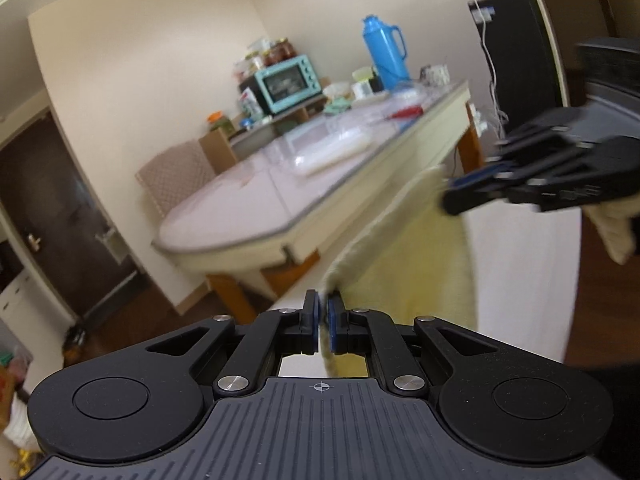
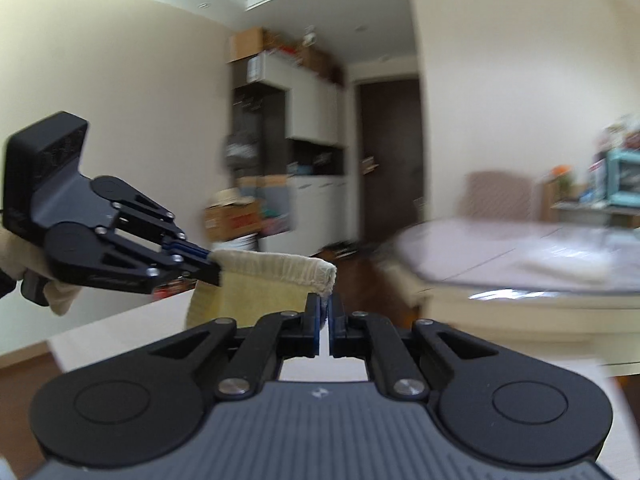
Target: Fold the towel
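Both grippers are holding the towel [image 2: 256, 292] up off the white surface [image 1: 520, 280], one corner each.

Left gripper [image 1: 323, 320] — jaws are pinching closed on a cream hem corner; cloth is showing between the blue pads and trailing down behind them. Right gripper [image 2: 325, 312] — jaws are closed too, with the other corner bunching just above the tips. In the right wrist view the top hem is stretching between the two grips, nearly taut, with the yellow body hanging below toward the white surface. Whether the lower edge is touching that surface I cannot tell; the gripper bodies are hiding it.

Handling, as a judgement: the towel is reading as light, soft and limp. It is sagging freely and the hem is puckering at the stitching, so it is going to follow the grips and carry no shape of its own. The pile is looking fuzzy, not slippery, so a thin pinch should be enough. The hem corners are the sensible hold — thicker, stitched, and they keep the edge straight for a fold. Keeping the two grips level and apart should be stopping the middle from drooping.

A table [image 1: 224, 216] with a blue flask [image 1: 382, 54] is standing well behind.
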